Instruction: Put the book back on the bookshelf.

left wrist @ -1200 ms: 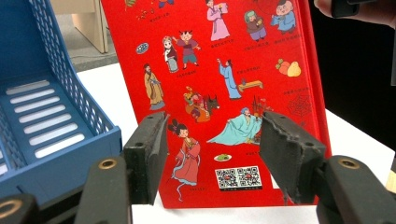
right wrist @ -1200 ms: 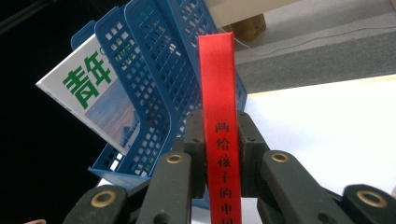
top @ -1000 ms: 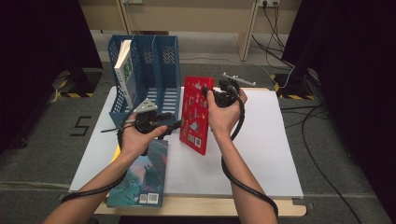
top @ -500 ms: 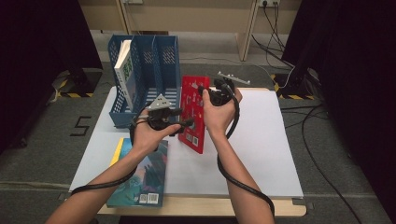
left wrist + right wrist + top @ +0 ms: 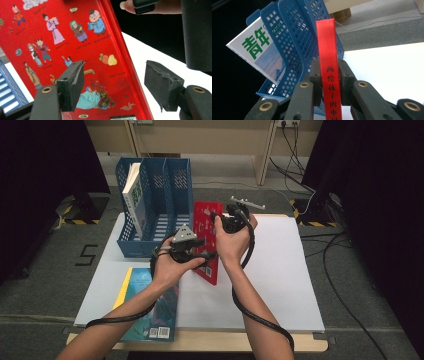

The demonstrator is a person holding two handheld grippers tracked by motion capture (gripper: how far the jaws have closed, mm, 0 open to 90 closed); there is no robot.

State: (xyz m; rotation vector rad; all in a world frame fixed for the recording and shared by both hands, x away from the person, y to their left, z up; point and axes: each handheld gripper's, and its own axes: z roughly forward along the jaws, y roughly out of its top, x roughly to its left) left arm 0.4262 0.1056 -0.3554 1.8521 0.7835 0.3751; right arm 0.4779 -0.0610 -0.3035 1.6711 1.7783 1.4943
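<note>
1. Floor (image 5: 55, 270) is grey carpet with dark curtains at both sides.
2. Table (image 5: 280, 285) has a white top.
3. Blue file rack (image 5: 155, 210) stands at the back left, with a white book (image 5: 132, 190) inside.
4. Red book (image 5: 207, 242) stands up beside the rack.
5. Right gripper (image 5: 216, 216) squeezes its spine tight.
6. Left gripper (image 5: 209, 255) has just been opening wide; the book's edge sits between its pads, untouched.

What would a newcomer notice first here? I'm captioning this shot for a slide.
The glossy red picture book, held upright mid-table with the right gripper clamped on its spine. Left of it, the left gripper has just opened its jaws beside the cover. Behind stands a blue plastic file rack with a white magazine in its leftmost slot.
</note>
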